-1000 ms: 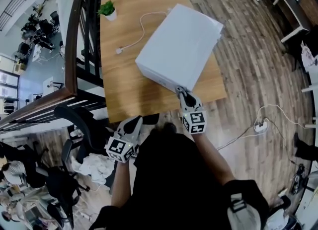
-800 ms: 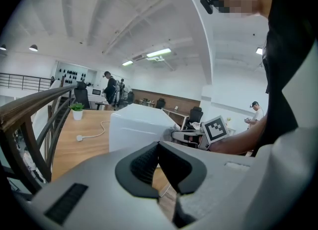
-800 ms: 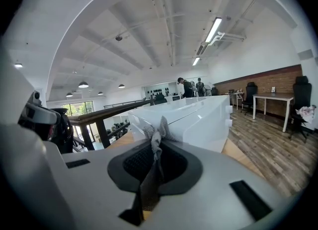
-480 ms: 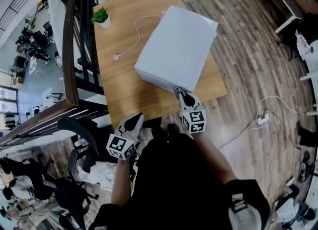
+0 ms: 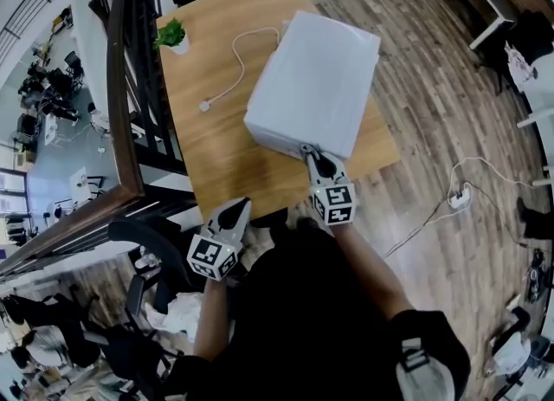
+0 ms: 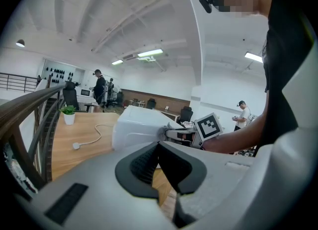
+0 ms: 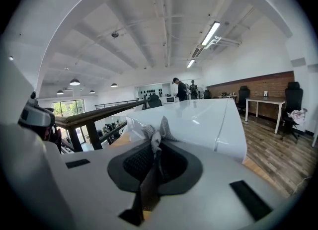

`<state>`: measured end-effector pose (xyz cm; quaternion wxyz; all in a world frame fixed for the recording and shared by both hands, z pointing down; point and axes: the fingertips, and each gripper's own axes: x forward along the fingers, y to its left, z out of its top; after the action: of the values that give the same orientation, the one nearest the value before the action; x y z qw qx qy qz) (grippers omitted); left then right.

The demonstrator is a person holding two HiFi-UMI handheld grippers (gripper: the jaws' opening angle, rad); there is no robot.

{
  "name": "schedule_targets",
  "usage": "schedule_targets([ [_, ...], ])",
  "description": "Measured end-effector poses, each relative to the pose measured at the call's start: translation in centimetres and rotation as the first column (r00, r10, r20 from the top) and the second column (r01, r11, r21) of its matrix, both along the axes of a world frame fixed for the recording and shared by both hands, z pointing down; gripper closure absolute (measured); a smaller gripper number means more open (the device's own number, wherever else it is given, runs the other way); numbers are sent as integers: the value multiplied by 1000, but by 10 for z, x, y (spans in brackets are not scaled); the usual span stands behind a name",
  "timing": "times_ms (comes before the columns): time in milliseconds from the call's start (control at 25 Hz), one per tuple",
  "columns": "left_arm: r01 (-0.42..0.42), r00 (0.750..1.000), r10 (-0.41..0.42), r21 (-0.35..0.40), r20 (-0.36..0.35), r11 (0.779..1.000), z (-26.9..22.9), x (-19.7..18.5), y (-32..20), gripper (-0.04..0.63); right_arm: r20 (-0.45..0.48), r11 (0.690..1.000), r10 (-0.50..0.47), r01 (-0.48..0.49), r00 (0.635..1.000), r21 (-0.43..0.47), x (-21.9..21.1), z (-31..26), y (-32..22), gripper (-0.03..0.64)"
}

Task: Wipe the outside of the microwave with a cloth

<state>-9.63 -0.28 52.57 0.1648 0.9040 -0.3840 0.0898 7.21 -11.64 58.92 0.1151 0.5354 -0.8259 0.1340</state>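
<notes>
Two grippers in the head view: right gripper at the white microwave's near face, by the bench's near edge; left gripper beyond that edge. Left gripper view: jaws clenched, empty. Right gripper view: jaws grasping a grey cloth.

Bright overhead light, fisheye edges
</notes>
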Motion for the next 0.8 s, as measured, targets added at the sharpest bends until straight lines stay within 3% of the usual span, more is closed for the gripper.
schedule_targets([
  [800,-14,1000,14,-16,6,1000,16,-57,16,595,-15,999,51,-51,999,13,-67,5,-29,592],
])
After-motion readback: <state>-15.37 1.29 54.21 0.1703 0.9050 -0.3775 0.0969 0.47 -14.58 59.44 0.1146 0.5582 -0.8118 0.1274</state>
